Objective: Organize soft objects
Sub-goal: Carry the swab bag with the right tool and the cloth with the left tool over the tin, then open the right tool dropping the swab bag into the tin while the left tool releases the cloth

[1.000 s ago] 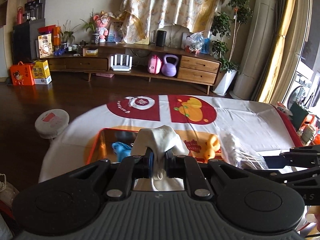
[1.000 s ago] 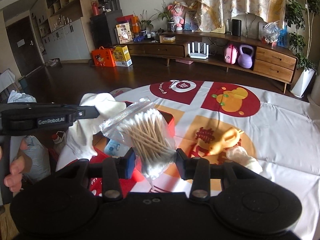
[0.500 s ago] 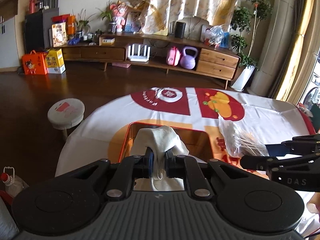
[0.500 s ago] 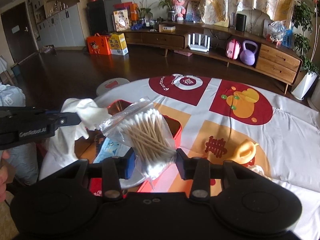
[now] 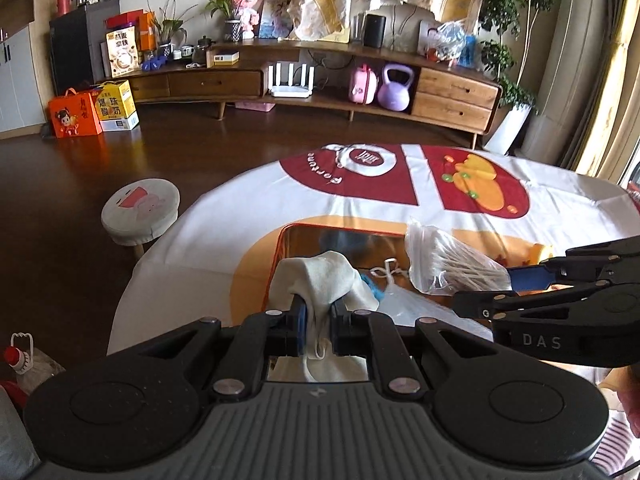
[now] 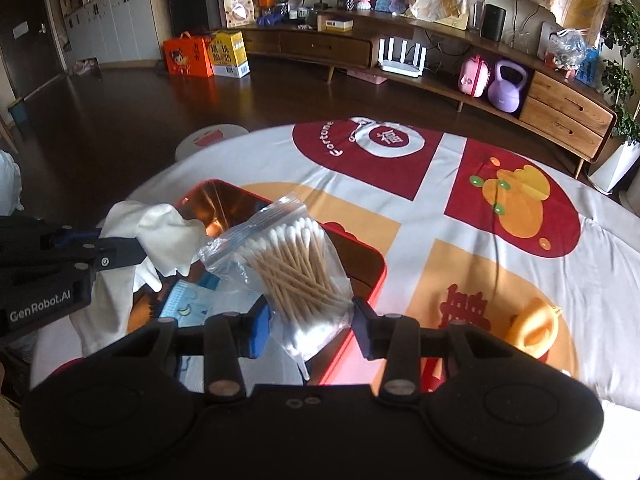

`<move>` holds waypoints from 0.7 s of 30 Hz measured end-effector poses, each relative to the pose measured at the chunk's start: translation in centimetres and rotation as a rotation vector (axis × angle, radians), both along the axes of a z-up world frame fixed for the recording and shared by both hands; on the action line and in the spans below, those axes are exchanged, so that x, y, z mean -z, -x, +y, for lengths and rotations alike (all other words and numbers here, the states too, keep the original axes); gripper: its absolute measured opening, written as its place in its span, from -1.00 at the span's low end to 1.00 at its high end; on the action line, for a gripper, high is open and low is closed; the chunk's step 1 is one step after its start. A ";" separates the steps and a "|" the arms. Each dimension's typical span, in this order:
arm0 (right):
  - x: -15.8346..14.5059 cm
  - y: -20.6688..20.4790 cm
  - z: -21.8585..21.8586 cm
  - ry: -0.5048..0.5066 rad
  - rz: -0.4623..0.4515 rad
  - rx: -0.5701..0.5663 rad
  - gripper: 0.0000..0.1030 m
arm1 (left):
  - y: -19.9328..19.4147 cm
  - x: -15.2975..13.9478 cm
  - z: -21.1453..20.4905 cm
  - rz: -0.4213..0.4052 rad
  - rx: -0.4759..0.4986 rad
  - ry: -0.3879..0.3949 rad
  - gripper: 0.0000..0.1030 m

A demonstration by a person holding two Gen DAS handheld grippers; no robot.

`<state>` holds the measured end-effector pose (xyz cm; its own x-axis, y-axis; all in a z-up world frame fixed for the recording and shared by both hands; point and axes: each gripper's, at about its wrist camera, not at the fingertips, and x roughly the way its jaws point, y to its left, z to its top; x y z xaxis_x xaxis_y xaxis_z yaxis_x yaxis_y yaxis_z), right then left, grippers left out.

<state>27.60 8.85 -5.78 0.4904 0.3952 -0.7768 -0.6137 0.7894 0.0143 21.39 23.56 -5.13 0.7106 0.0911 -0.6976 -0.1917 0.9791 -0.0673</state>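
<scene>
My left gripper (image 5: 318, 320) is shut on a white cloth glove (image 5: 320, 276) and holds it over the near left part of a red-rimmed tin box (image 5: 280, 240). The glove also shows in the right wrist view (image 6: 156, 224). My right gripper (image 6: 308, 320) is shut on a clear zip bag of cotton swabs (image 6: 296, 260) above the box (image 6: 376, 276). The bag also shows in the left wrist view (image 5: 448, 264). Inside the box lie a blue face mask (image 6: 184, 304) and a clear packet.
The box sits on a table under a white, red and orange cloth (image 6: 440, 184). A yellow toy (image 6: 532, 324) lies on the cloth to the right. A round stool (image 5: 140, 212) stands on the dark floor to the left. A long wooden sideboard (image 5: 320, 80) is far behind.
Both grippers have moved left and forward over the box, still holding the glove and the swab bag. The swab bag now hangs over the box's right half.
</scene>
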 end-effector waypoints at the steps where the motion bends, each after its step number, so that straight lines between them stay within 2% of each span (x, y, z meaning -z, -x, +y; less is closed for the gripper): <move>1: 0.3 -0.2 0.2 0.006 0.004 0.002 -0.19 | -0.3 0.3 0.1 0.008 -0.002 -0.003 -0.78; 10: 1.5 -0.6 1.4 0.039 0.009 -0.032 -0.16 | -2.0 2.7 0.4 0.060 0.014 -0.034 -0.78; 21: 1.0 -0.2 0.6 0.002 0.012 -0.051 -0.08 | -2.5 4.6 0.0 0.135 0.037 -0.037 -0.78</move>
<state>27.80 9.47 -6.81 0.4604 0.4177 -0.7833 -0.6528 0.7572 0.0201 23.89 23.53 -9.72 0.6139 0.0935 -0.7838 -0.1600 0.9871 -0.0076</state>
